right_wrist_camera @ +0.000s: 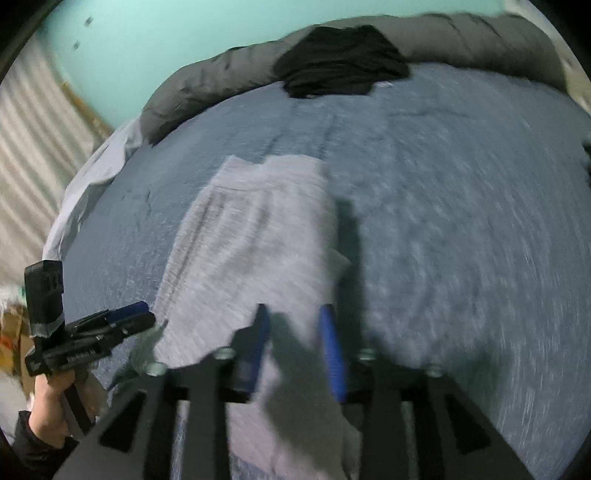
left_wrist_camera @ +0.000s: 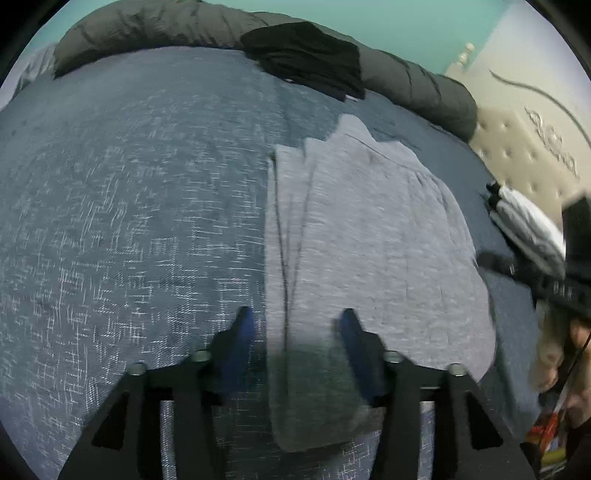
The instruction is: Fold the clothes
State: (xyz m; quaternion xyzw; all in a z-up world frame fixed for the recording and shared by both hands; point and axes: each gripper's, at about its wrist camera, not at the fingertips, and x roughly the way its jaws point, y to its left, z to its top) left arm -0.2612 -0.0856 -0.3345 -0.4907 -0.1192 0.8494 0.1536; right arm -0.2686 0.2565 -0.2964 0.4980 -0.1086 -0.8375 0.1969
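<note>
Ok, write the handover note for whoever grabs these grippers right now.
Left gripper: open, jaws astride the near left edge of the grey garment, not pinching.
Right gripper: open, cloth lies between the jaws, unpinched.
Grey garment lies folded lengthwise, mostly flat on the blue bedspread.
Black garment sits at the far edge against the grey duvet, untouched.
Left: probably fold the grey piece across, then do the black one.
</note>
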